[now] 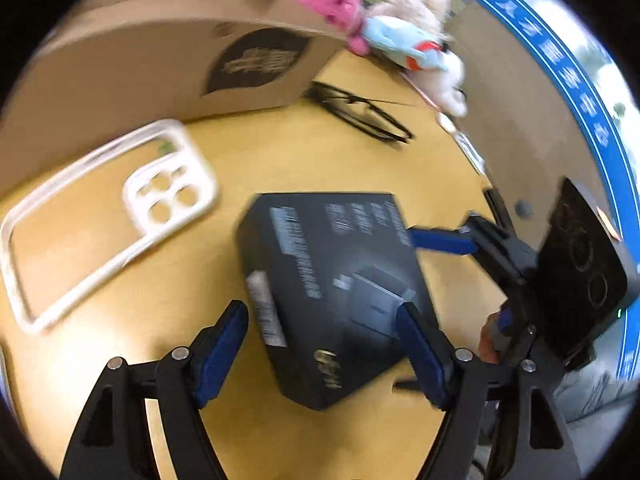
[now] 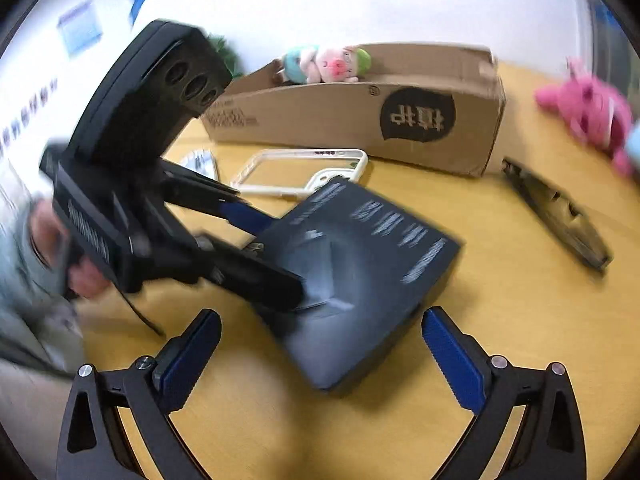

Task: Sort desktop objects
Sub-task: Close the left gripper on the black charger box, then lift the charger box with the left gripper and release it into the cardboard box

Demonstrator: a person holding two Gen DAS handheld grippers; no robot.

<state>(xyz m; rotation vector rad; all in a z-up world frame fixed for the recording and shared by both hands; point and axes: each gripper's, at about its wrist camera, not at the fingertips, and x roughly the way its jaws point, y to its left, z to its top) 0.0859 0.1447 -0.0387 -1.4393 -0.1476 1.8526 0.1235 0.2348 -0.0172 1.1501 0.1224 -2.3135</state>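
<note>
A black product box (image 1: 336,288) lies on the yellow table (image 1: 280,152). My left gripper (image 1: 320,356) is open, its blue pads on either side of the box's near end, not closed on it. In the right wrist view the same box (image 2: 360,276) lies ahead of my open right gripper (image 2: 320,360), and the left gripper (image 2: 276,248) reaches to it from the left. The right gripper shows in the left wrist view (image 1: 448,240) at the box's right edge. A white phone case (image 1: 100,216) lies to the left, also seen behind the box (image 2: 304,172).
An open cardboard box (image 1: 160,64) stands at the back, holding a plush pig (image 2: 328,64). Black glasses (image 1: 360,114) lie right of it, also seen in the right wrist view (image 2: 556,212). A pink plush (image 1: 332,4) and a blue and white plush (image 1: 416,48) sit at the table's far edge.
</note>
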